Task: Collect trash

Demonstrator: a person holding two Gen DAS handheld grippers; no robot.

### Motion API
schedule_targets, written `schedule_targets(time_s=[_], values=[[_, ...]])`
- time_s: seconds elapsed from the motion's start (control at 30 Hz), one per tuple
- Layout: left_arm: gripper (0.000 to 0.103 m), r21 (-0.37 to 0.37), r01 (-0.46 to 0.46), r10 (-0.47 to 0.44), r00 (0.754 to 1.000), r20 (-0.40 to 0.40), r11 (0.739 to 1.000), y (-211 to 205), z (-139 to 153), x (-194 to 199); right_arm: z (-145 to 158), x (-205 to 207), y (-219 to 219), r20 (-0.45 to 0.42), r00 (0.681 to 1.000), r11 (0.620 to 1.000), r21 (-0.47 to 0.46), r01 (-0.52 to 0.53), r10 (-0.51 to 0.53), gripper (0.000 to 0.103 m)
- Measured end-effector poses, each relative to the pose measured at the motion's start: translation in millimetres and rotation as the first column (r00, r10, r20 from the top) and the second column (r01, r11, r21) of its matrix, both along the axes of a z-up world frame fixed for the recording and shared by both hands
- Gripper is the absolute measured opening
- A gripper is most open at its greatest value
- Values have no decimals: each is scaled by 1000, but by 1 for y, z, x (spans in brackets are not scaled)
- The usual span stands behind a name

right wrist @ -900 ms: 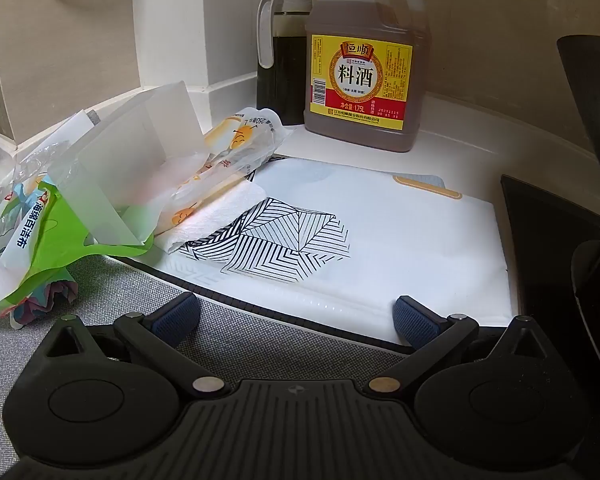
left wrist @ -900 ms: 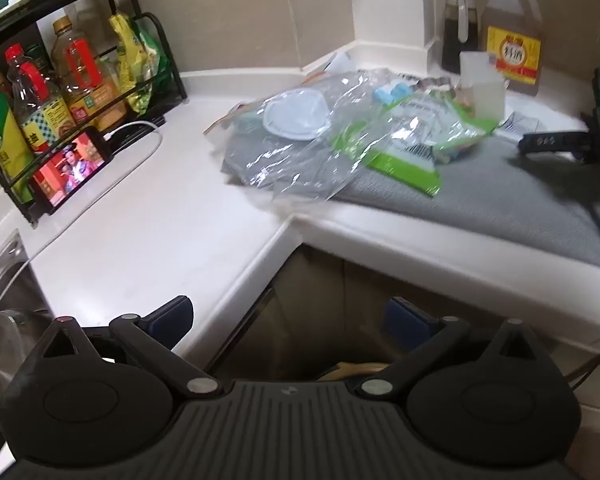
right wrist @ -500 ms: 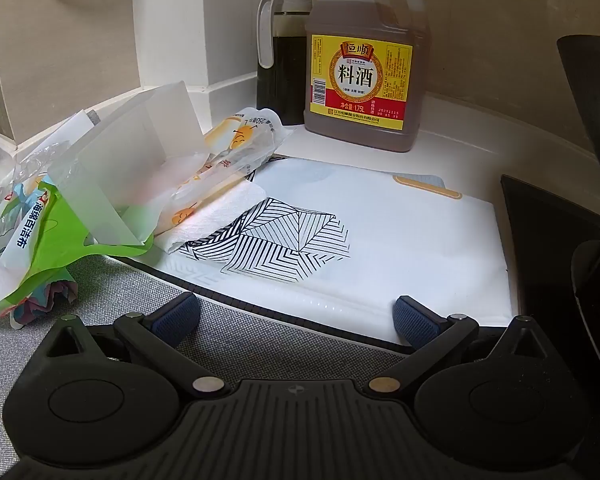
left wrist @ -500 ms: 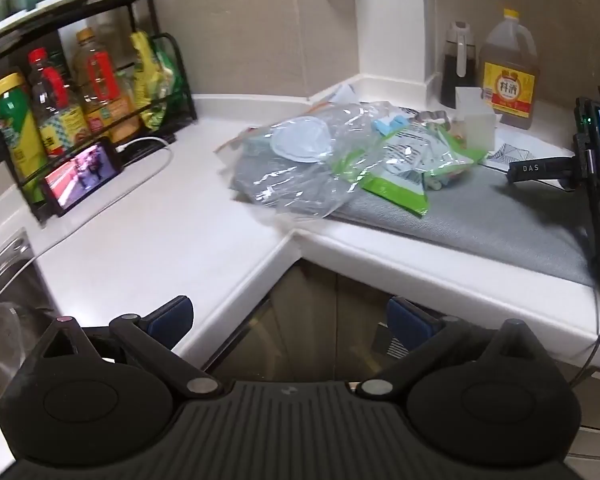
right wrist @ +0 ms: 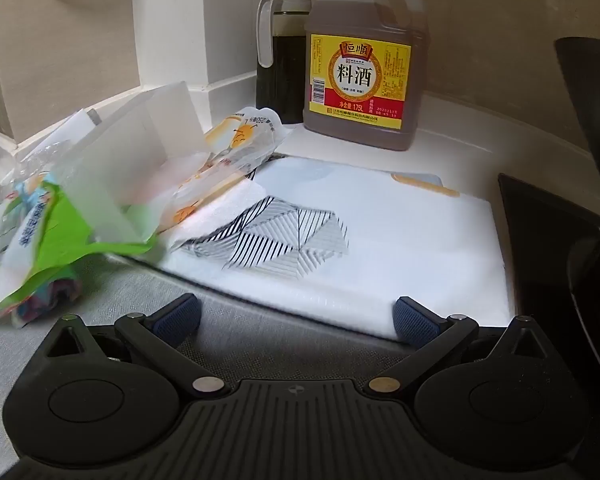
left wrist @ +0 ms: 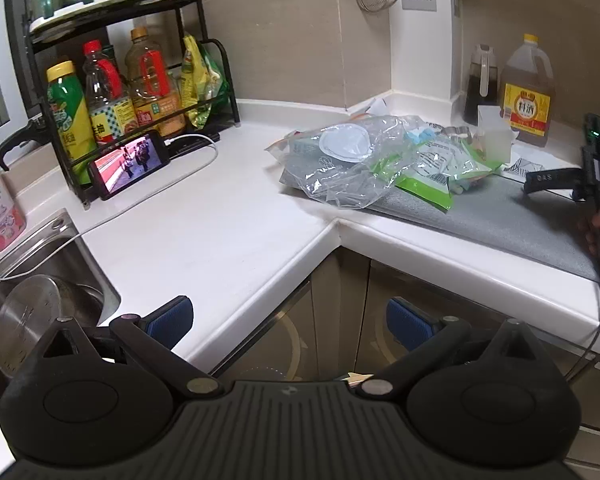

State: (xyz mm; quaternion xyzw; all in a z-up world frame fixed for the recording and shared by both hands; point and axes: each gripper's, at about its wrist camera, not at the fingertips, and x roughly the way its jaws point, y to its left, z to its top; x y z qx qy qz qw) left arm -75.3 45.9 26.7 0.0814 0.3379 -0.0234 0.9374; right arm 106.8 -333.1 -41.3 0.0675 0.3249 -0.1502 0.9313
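A heap of trash lies on the grey mat [left wrist: 500, 220] in the counter's corner: a crumpled clear plastic bag [left wrist: 348, 160] with a white lid inside, and green-and-white wrappers [left wrist: 432, 176]. My left gripper [left wrist: 290, 318] hangs open over the counter's inner corner, well short of the heap, nothing between its fingers. In the right wrist view the green wrapper [right wrist: 56, 240], a translucent white box [right wrist: 140, 152], an orange-printed pouch [right wrist: 236, 136] and a white bag with a striped pattern [right wrist: 340, 232] lie ahead. My right gripper [right wrist: 296, 314] is open and empty above the mat's edge.
A black rack [left wrist: 112, 80] of bottles and a lit phone [left wrist: 130, 164] on a white cable stand at the left. The sink [left wrist: 40, 280] holds a steel pot. A cooking wine jug [right wrist: 364, 68] and dark oil jar [right wrist: 280, 48] stand at the back. A dark hob [right wrist: 560, 240] lies at the right.
The left gripper has drawn back and risen, so the rack, sink and trash heap look farther away. The right gripper has shifted slightly, with the view now blurred.
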Motion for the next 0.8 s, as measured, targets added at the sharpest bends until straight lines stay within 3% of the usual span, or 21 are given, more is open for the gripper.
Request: schedule_targets(time_s=[0.13, 0.33, 0.5, 0.63, 0.8], values=[[103, -8, -4, 4, 1000, -1, 1000, 1, -2, -6, 32, -64, 32, 134, 988, 997, -22, -77, 80, 103], [103, -20, 20, -19, 1000, 10, 1000, -3, -9, -23, 73, -179, 96, 277, 933, 972, -10, -235, 228, 103], [103, -58, 53, -54, 999, -6, 997, -4, -18, -40, 79, -236, 138, 239, 917, 948, -49, -316, 318, 103], [103, -74, 50, -51, 999, -3, 996, -3, -22, -51, 85, -259, 156, 197, 943, 963, -86, -257, 269, 103], [103, -118, 76, -80, 996, -31, 990, 0, -28, -61, 97, -278, 175, 247, 923, 951, -173, -257, 294, 103]])
